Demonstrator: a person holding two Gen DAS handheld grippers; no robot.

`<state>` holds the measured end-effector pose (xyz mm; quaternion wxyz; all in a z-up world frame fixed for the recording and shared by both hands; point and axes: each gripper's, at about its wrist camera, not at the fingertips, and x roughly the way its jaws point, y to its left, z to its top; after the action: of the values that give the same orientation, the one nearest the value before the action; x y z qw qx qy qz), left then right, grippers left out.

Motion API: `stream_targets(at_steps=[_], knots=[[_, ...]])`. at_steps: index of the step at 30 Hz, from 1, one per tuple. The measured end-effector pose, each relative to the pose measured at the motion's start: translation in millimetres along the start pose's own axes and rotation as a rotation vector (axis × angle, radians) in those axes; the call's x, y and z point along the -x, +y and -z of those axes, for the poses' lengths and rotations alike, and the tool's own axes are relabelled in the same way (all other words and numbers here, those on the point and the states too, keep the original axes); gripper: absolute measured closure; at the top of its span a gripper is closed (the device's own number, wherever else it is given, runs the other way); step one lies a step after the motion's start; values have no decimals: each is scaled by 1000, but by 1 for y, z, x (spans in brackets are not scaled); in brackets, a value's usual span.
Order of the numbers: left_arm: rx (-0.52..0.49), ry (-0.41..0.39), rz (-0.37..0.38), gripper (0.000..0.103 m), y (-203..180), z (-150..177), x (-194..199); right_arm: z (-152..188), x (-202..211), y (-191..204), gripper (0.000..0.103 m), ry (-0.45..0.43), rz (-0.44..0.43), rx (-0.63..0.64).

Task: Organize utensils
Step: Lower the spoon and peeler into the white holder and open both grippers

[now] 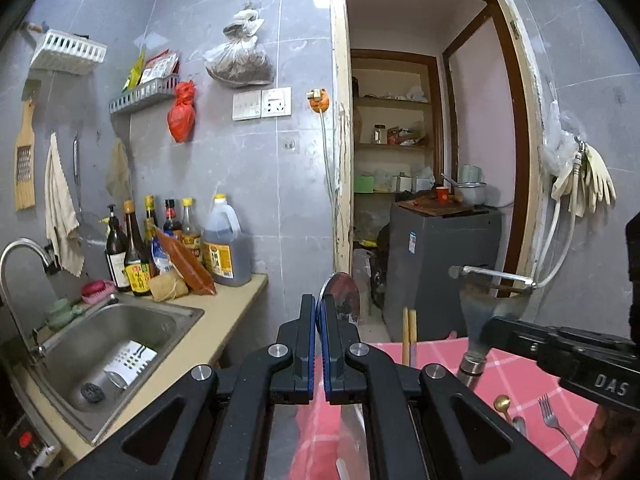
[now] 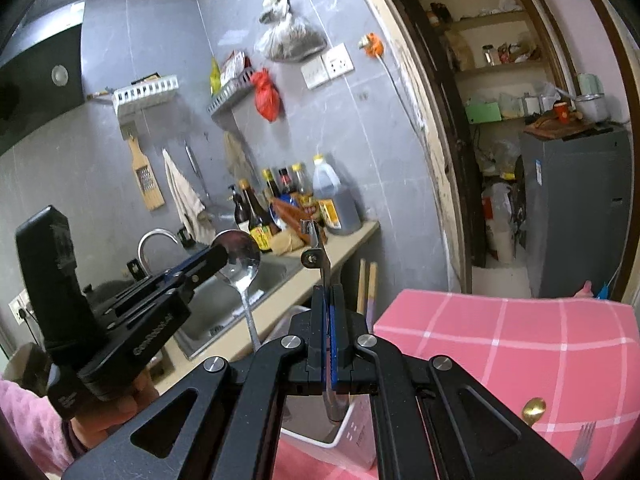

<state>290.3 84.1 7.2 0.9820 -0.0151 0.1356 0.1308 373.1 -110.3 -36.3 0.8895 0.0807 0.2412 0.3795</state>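
Steel spoon [image 2: 239, 256] upright in left jaws

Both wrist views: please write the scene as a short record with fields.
left tongs: shut on large metal spoon, bowl up
right tongs: shut on metal peeler, head up
pink checked cloth: below both
on cloth: gold spoon, fork
chopsticks: upright in white holder
sink: on the left
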Motion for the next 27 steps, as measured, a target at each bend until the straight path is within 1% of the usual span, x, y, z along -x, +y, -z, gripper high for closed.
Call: stream_targets(at_steps=[3,10,16,20,25,27], knots=[[6,0,3,100,2,9,-1,8,-10,-1,101,29,1,-3],[1,47,45,100,0,20,-9,22,-24,-6,101,72,8,-26],[1,74,80,99,-1,22,-10,28,-27,-9,101,97,4,-46],[-1,102,122,98,-2,21,-8,30,-26,-8,100,102,-6,-55],[68,177,204,95,5,23,-10,33,-21,-9,100,102,-10,-68],[97,198,220,95,7,26,-11,34,-20,-10,98,110,-12,-73]])
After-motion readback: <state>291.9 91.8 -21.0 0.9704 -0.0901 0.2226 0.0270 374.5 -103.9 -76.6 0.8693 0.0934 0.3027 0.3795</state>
